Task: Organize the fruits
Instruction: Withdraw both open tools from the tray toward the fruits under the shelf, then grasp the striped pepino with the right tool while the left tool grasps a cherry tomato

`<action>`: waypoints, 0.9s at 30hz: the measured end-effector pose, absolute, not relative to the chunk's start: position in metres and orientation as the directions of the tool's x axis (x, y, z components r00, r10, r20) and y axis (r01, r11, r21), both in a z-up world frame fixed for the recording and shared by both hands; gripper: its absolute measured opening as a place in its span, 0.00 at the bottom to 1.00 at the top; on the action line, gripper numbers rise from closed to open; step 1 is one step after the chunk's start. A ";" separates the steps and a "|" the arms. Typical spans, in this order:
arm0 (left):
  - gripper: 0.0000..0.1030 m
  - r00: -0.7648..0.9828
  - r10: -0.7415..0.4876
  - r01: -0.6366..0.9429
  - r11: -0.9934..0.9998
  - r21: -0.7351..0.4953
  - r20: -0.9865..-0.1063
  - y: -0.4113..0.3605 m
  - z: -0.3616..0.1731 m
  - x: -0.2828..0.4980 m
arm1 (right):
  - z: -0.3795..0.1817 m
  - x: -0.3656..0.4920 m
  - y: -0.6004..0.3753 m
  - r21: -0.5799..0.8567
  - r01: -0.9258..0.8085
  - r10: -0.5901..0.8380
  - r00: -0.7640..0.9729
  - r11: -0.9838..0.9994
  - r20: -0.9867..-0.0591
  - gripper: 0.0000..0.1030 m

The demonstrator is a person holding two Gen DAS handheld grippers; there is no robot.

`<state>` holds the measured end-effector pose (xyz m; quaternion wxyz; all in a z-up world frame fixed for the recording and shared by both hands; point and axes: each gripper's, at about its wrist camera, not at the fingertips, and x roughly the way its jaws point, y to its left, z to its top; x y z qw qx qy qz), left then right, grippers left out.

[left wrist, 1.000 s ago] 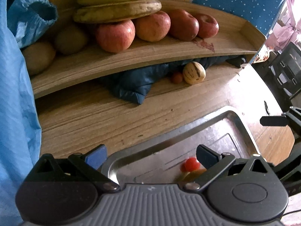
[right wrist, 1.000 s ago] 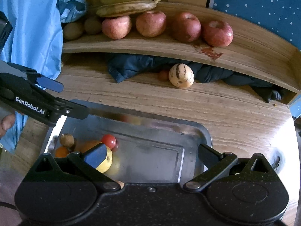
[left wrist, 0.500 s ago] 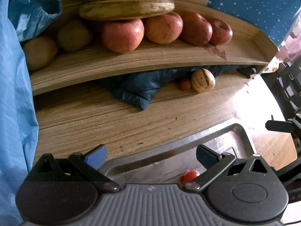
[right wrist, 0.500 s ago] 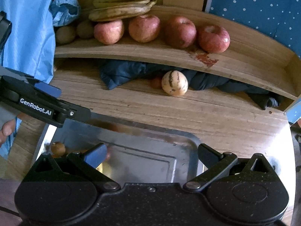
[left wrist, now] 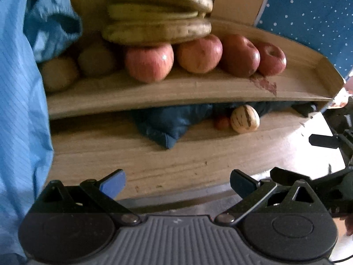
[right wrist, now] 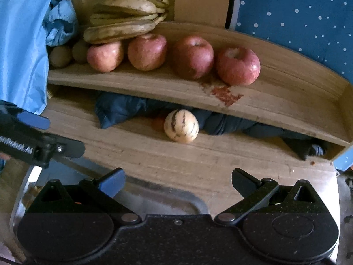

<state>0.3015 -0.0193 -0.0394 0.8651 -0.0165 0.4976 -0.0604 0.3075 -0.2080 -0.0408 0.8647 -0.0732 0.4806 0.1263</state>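
Note:
A wooden shelf (right wrist: 275, 101) carries several red apples (right wrist: 192, 56), a bunch of bananas (right wrist: 125, 19) and brown kiwis (right wrist: 60, 55); the same shelf (left wrist: 176, 88), apples (left wrist: 150, 63) and bananas (left wrist: 158, 28) show in the left wrist view. Under the shelf lies a cream striped melon (right wrist: 181, 125) (left wrist: 245, 119) beside a small red fruit (left wrist: 222, 122). My left gripper (left wrist: 177, 182) is open and empty. My right gripper (right wrist: 178, 182) is open and empty above the rim of a metal tray (right wrist: 167, 196). The tray's fruits are hidden behind the grippers.
A dark blue cloth (right wrist: 119, 108) is stuffed under the shelf. A light blue garment (left wrist: 19, 110) hangs at the left. A starred blue panel (right wrist: 297, 11) stands behind the shelf. The left gripper shows at the left of the right wrist view (right wrist: 33, 141).
Both grippers have moved forward toward the shelf. The tray and its fruits have slid down out of sight, and the shelf fruits and melon loom larger.

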 end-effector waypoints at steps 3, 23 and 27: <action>1.00 0.518 -0.080 0.067 0.996 -0.053 -0.852 -0.027 -0.037 0.304 | -0.041 0.317 -0.213 0.004 -0.299 0.165 0.513 0.954 -0.842 0.99; 1.00 0.492 -0.023 -0.121 0.988 -0.094 -0.870 -0.041 -0.060 0.341 | -0.075 0.364 -0.236 0.138 -0.344 0.306 0.501 0.929 -0.809 0.93; 1.00 0.488 -0.040 -0.154 0.979 -0.131 -0.872 -0.042 -0.063 0.345 | -0.083 0.374 -0.233 0.161 -0.376 0.343 0.489 0.913 -0.802 0.89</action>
